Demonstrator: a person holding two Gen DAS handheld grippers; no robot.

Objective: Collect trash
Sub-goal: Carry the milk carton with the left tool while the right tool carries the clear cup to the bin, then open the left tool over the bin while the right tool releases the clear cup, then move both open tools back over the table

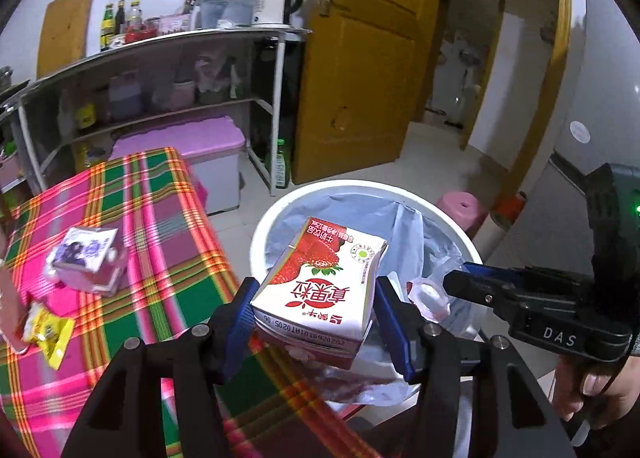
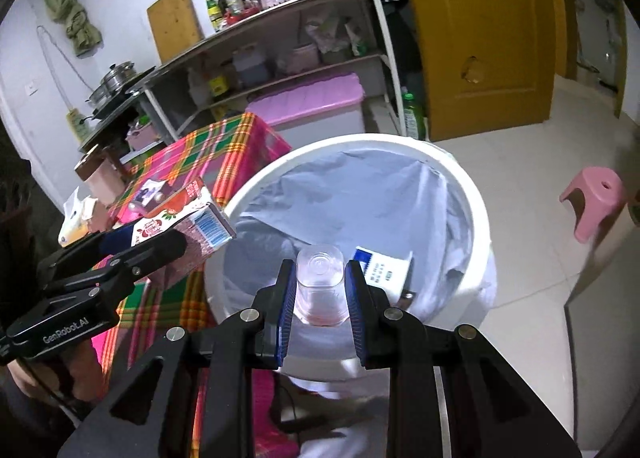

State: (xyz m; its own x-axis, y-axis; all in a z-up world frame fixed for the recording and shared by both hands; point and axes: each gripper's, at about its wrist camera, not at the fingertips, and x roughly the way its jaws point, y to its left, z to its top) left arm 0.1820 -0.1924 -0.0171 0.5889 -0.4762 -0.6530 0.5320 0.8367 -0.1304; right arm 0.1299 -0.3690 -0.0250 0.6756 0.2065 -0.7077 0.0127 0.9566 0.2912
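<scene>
- we hold the strawberry milk carton (image 1: 320, 282) clamped between the pads of the left gripper (image 1: 316, 318), squeezed on its two narrow sides, at the near rim of the white bin (image 1: 360, 187).
- we hold the clear plastic cup (image 2: 320, 282) pinched in the right gripper (image 2: 320, 298), already over the mouth of the bin, above its blue liner (image 2: 360, 185).
- the step in hand looks like the drop: we judge both items should be well inside the rim before we open either pair of jaws, the carton most of all, since part of it hangs over the edge next to the plaid tablecloth (image 1: 152, 217).
- we would open one gripper at a time and keep the two tools apart, as they sit close together over the bin.
- the carton's long axis runs away from the left camera, its far end tipped toward the bin's middle, printed face up.
- the cup's axis runs along the right fingers, its closed base pointing forward and down into the bin; its mouth faces back toward us.
- a blue-and-white box (image 2: 380, 268) already lies in the liner.
- a purple carton (image 1: 86, 258) and a yellow wrapper (image 1: 48, 332) remain on the cloth, so we judge more collecting is left.
</scene>
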